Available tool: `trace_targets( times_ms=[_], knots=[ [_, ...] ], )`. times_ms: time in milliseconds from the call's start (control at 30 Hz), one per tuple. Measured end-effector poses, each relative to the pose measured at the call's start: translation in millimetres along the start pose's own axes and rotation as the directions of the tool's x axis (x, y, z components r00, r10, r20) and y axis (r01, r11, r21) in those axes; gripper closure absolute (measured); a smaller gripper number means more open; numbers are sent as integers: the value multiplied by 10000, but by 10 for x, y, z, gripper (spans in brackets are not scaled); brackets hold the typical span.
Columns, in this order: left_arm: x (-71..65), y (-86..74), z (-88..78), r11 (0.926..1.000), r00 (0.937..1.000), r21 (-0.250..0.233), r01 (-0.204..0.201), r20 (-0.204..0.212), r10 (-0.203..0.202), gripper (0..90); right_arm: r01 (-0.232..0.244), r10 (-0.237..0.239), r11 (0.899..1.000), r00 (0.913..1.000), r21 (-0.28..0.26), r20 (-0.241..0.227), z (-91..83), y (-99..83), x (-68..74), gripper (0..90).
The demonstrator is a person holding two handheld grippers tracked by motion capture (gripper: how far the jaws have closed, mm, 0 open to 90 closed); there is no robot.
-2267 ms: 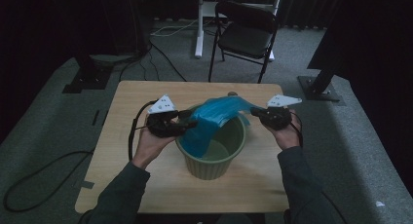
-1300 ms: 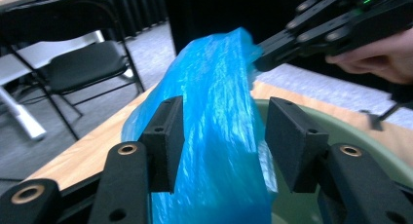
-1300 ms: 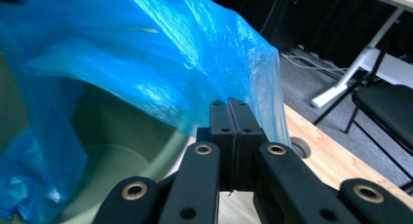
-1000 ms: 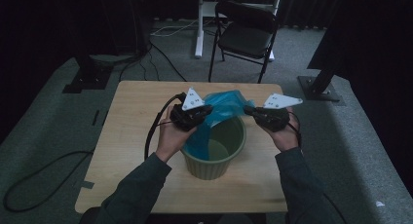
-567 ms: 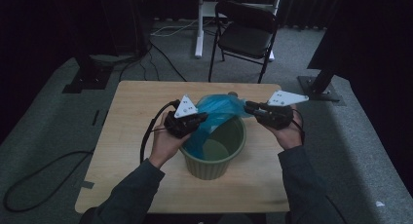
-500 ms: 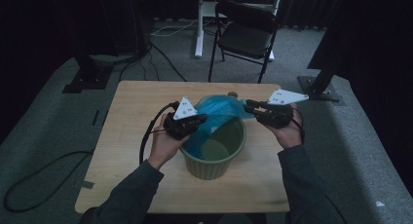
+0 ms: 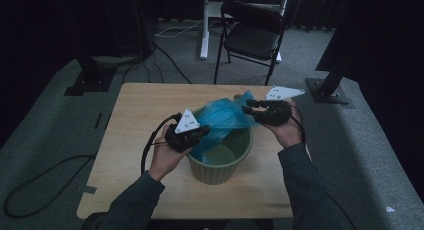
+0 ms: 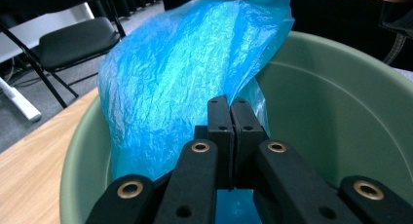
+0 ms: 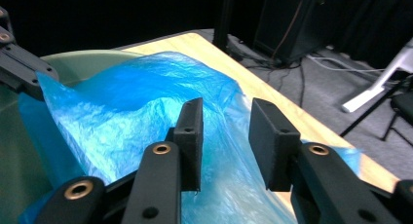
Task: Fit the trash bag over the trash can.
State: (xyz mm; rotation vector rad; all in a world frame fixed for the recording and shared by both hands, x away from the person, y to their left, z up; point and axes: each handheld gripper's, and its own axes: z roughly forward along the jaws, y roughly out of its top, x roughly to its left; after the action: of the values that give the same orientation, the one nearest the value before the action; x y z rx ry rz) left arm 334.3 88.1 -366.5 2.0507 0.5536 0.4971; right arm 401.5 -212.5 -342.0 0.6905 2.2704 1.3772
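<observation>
The blue bag (image 7: 222, 121) lay draped over the bin (image 7: 220, 162); the left gripper (image 7: 199, 135) pinched its near edge shut; the right gripper (image 7: 252, 107), fingers just opening, straddled the far edge without pressing.

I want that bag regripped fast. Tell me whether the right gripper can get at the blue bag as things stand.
Probably yes. The right gripper has just been opening, and its fingers stand apart with the blue plastic bag bunched right under them. Nothing lies between. The left gripper pinches the bag over the green bucket.
</observation>
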Motion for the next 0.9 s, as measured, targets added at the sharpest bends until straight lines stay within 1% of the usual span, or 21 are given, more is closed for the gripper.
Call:
trace_targets(
  times_ms=[133, 200, 233, 300, 400, 433, 500, 567, 633, 667, 767, 900],
  knots=[
    [4, -30, 17, 9999, 10000, 119, 38, 33, -39, 878, -218, 224, 9996, 9990, 160, -389, 63, 15, -4, 605],
    [3, -35, 28, 9999, 10000, 142, 55, 43, -56, 876, -223, 239, 9991, 9987, 362, -459, 101, 29, -3, 582],
    [4, -35, 32, 9998, 10000, 173, 48, 43, -48, 874, -225, 252, 9986, 9981, 483, -558, 127, 34, -9, 580],
    [4, -38, 40, 9997, 10000, 259, 39, 86, -41, 872, -314, 350, 9977, 9975, 594, -607, 170, 32, -17, 580],
    [0, -45, 61, 9988, 10000, 483, 68, -14, -67, 863, -477, 538, 9950, 9961, 877, -693, 236, 12, -35, 586],
    [4, -48, 62, 9986, 10000, 530, 71, -24, -70, 863, -486, 558, 9937, 9960, 1010, -693, 259, 2, -34, 607],
    [11, -57, 60, 9986, 9999, 512, 154, -6, -154, 860, -404, 479, 9922, 9970, 1178, -615, 286, -9, -19, 681],
    [20, -65, 58, 9987, 9998, 482, 193, 41, -195, 848, -317, 393, 9929, 9971, 1148, -651, 291, -9, -2, 769],
    [24, -66, 54, 9987, 9996, 429, 285, 52, -288, 830, -185, 261, 9939, 9973, 1086, -693, 285, -6, 11, 825],
    [24, -66, 54, 9987, 9996, 429, 285, 52, -288, 822, -185, 261, 9939, 9973, 1086, -693, 285, -6, 11, 825],
    [43, -69, 45, 9985, 9991, 381, 395, 118, -400, 813, -76, 153, 9936, 9976, 1125, -678, 276, -6, 20, 877],
    [44, -72, 38, 9986, 9990, 349, 398, 179, -404, 807, 30, 34, 9949, 9980, 1006, -635, 252, 0, 34, 899]
  ],
)
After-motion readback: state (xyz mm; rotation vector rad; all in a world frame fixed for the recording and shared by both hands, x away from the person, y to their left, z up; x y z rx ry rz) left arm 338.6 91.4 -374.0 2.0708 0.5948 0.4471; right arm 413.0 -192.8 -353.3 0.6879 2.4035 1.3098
